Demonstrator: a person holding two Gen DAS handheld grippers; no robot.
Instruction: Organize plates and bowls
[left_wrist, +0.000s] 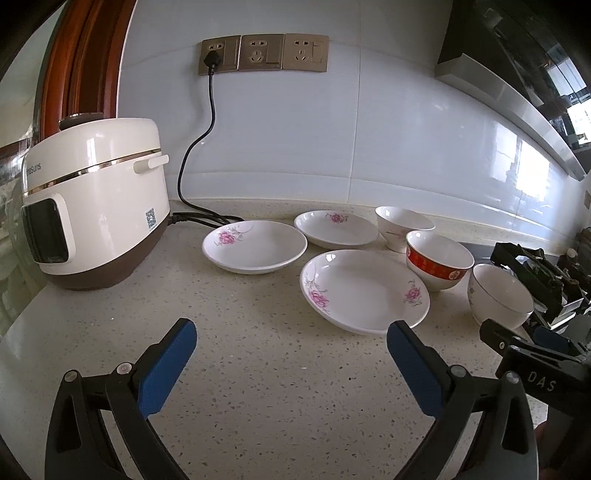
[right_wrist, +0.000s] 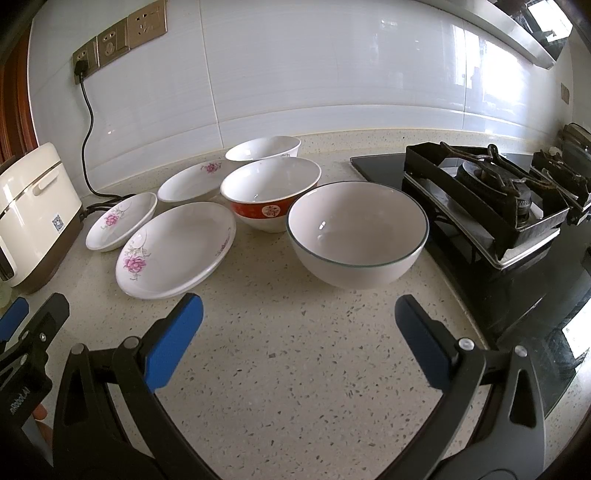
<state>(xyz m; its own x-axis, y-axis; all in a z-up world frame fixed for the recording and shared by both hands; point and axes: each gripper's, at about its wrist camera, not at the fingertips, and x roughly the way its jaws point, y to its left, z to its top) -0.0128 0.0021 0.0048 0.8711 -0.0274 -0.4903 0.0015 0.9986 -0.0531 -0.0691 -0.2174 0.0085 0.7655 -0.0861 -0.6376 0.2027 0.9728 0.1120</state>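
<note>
Three white flowered plates lie apart on the speckled counter: a near plate (left_wrist: 364, 290) (right_wrist: 177, 249), a left plate (left_wrist: 255, 245) (right_wrist: 122, 221) and a far plate (left_wrist: 336, 227) (right_wrist: 190, 181). To their right stand three bowls: a white bowl with a thin dark rim (right_wrist: 356, 234) (left_wrist: 498, 295), a red-banded bowl (right_wrist: 271, 192) (left_wrist: 437, 258) and a plain white bowl (right_wrist: 264, 147) (left_wrist: 402, 225) at the back. My left gripper (left_wrist: 291, 345) is open just short of the near plate. Wide open too, my right gripper (right_wrist: 299, 317) hangs in front of the dark-rimmed bowl. Neither holds anything.
A cream rice cooker (left_wrist: 96, 210) (right_wrist: 35, 214) stands at the left, its black cord (left_wrist: 195, 147) plugged into wall sockets (left_wrist: 264, 53). A black gas hob (right_wrist: 487, 192) with iron pan supports fills the right. The counter's front part is bare stone (right_wrist: 295, 369).
</note>
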